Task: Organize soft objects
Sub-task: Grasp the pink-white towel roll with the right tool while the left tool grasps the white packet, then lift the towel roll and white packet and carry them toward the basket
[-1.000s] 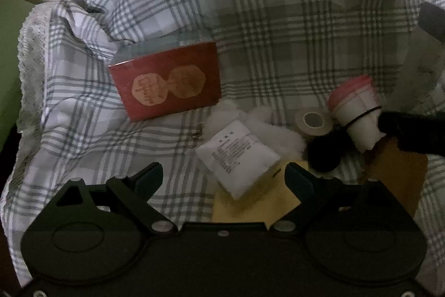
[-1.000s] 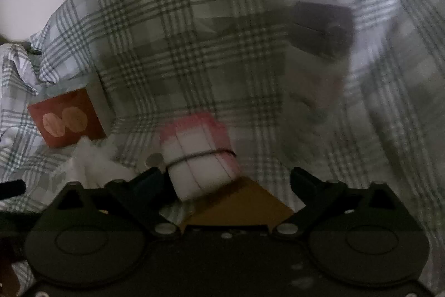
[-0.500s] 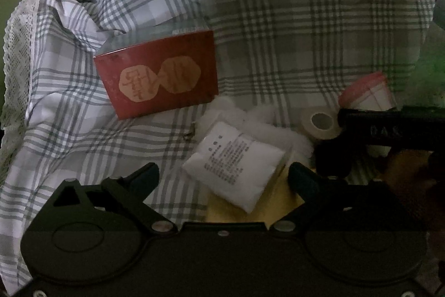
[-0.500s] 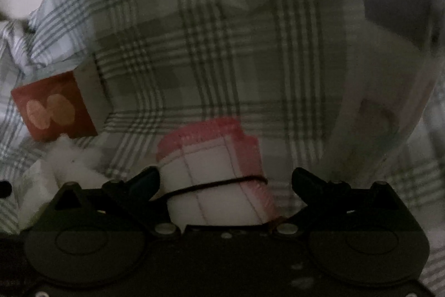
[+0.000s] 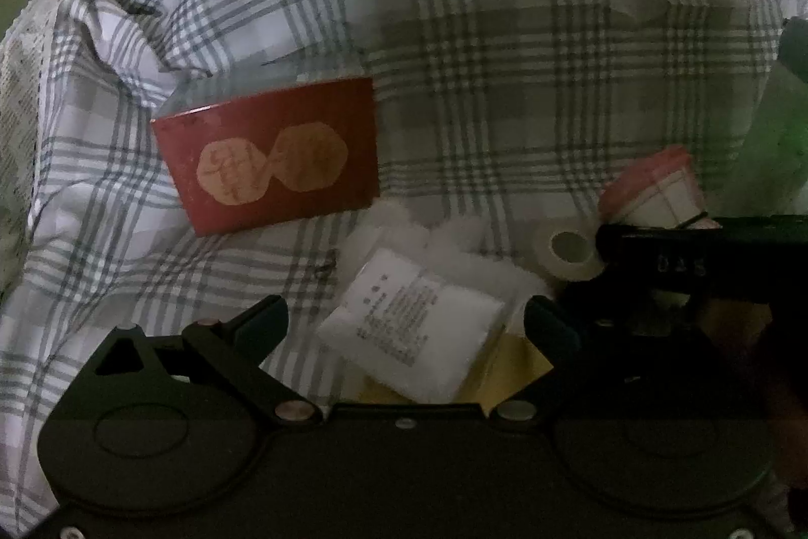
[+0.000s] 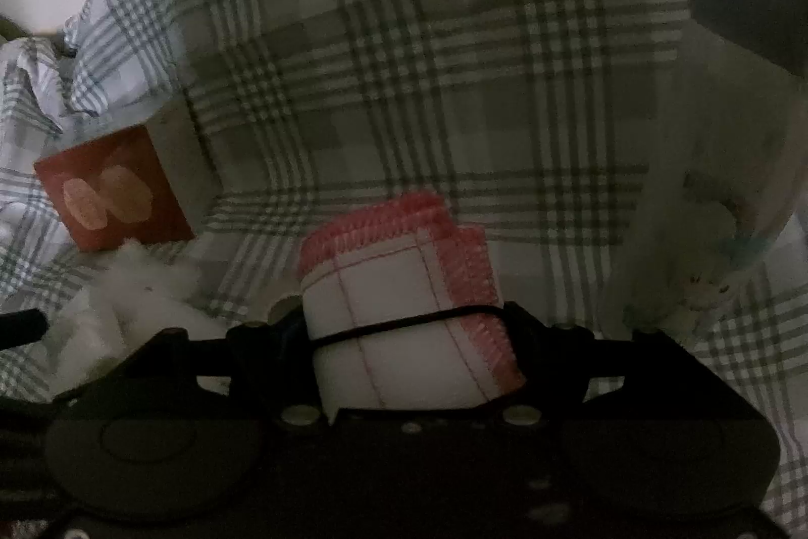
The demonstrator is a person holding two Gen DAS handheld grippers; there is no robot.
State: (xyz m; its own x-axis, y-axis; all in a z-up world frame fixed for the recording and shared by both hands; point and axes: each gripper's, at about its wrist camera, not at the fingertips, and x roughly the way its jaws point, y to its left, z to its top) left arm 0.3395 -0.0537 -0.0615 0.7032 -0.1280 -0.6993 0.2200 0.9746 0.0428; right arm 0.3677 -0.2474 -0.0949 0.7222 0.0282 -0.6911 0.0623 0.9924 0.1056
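We see the rolled white cloth with pink stitched edging (image 6: 404, 327), bound by a black elastic band, sitting directly between the fingers of the right hand-held gripper (image 6: 404, 332), which have closed in against both of its sides and grip it. The left hand-held gripper (image 5: 404, 322) stands wide open and holds nothing; the white packet with printed text (image 5: 414, 327) lies between its fingertips on a yellow envelope (image 5: 510, 372), touching neither finger. Taking the red box with two tan octagons (image 5: 272, 160) as our landmark, white cotton fluff (image 5: 454, 241) lies just to its lower right, a roll of white tape (image 5: 570, 251) further right, and the rolled cloth beyond that. Everything rests on a grey-checked bedsheet (image 5: 505, 34).
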